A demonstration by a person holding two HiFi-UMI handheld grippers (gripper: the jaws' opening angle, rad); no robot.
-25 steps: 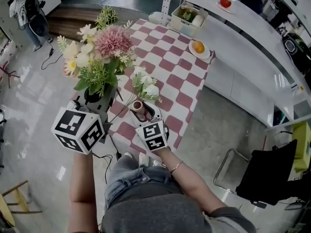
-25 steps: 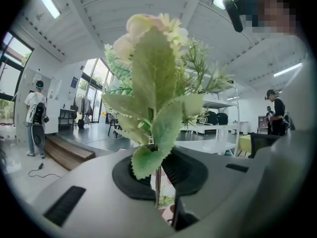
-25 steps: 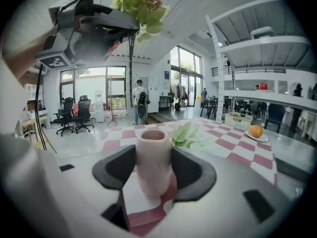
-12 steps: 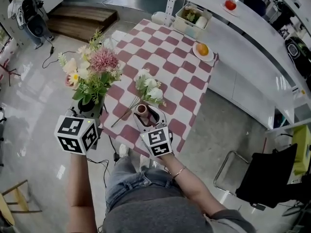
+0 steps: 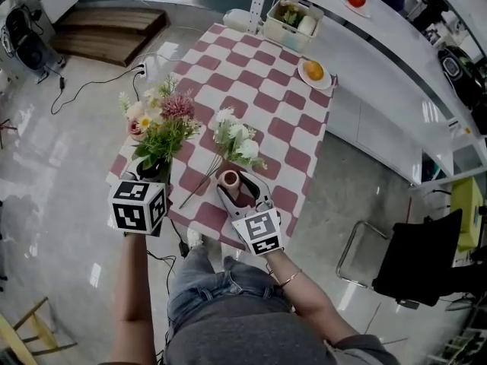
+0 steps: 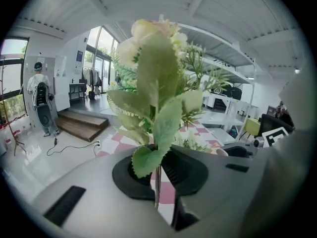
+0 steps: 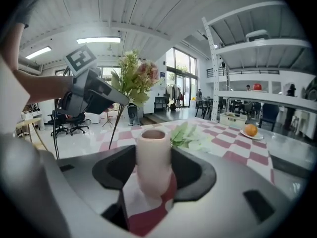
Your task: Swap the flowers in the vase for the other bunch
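Right now the old bunch [image 5: 158, 122], pink & cream flowers w/ green leaves, is out of the vase [image 5: 229, 179]. It is pinched by its thin stems in the left gripper [image 5: 149, 170], whose jaws are pressed nearly together on them. In the left gripper view one stem is seen running down btw. the dark pads. The bunch is held up over the left edge of the checked table [image 5: 293, 120]; no touch w/ the cloth can be seen.

The little pink vase is stood near the front edge & is empty: its round mouth is seen open in the head view & the right gripper view. It is hugged by the right gripper [image 5: 238, 194], jaws spread wide but pressed on both its sides, so it cannot tip.

The other bunch [image 5: 234, 138], white flowers, is laid flat on the cloth just behind the vase. An orange [image 5: 313, 71] on a plate is set well apart at the far end.

So step 1 (old flowers out) is judged done. Nxt, the old bunch should be laid on a bare bit of cloth & let go, away from the white bunch so they are not mixed up. Then the white bunch must be picked up low on its stems & fed into the narrow mouth. The vase should be gripped all the while, b/c it is small & could be knocked over.
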